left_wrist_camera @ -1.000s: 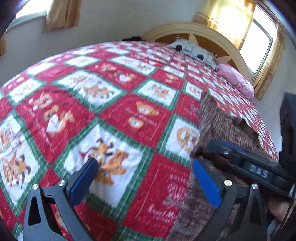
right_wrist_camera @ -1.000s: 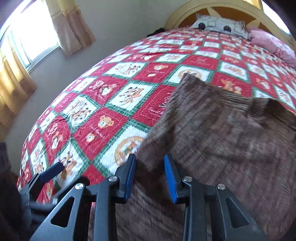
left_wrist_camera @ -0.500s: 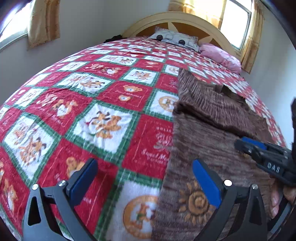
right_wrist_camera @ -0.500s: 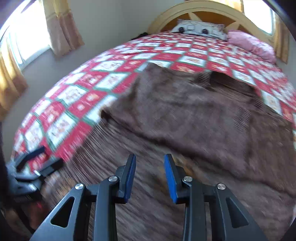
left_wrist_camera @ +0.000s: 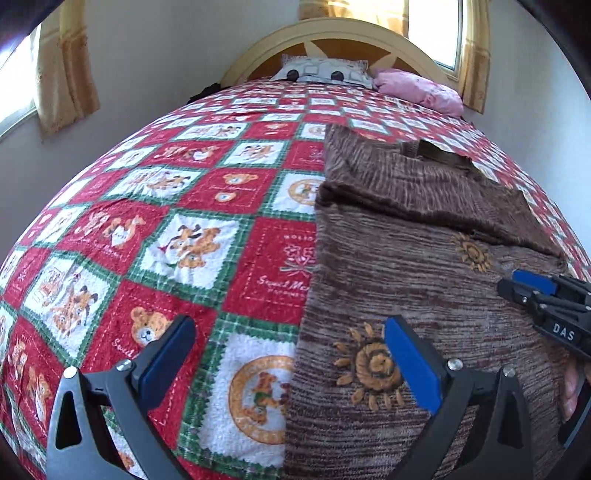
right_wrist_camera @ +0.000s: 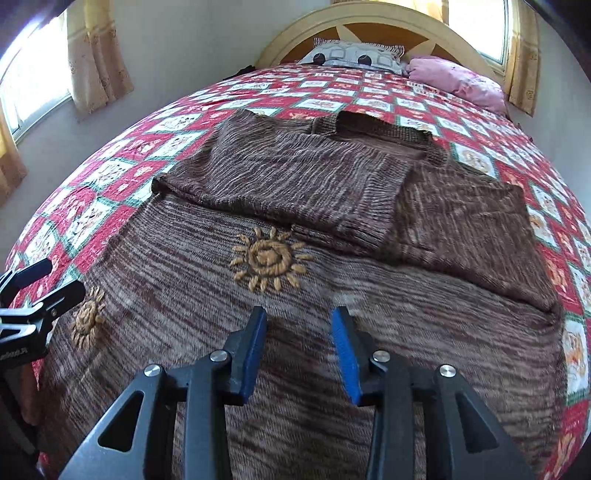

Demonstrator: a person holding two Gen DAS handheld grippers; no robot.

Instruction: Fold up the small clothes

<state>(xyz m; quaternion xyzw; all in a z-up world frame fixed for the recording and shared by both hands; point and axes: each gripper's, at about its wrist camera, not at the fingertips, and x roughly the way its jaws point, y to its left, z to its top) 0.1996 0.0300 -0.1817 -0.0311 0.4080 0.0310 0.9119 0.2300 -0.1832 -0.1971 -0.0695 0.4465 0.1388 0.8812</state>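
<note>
A brown striped knit sweater [right_wrist_camera: 295, 206] with orange suns lies on the red-and-green bear-print quilt [left_wrist_camera: 192, 229]. Left gripper [left_wrist_camera: 288, 354] gapes wide, empty. Right gripper [right_wrist_camera: 299, 347], narrower, has just widened, clasping nothing. Curved wooden headboard [right_wrist_camera: 388, 22] at twelve o'clock, curtained windows [right_wrist_camera: 99, 55] flanking.

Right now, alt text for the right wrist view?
A brown knit sweater with orange sun motifs lies flat on a red and green patchwork quilt, both sleeves folded across its chest. The right tool hovers open above its lower half, nothing between the pads. The left tool shows at the left edge.
</note>
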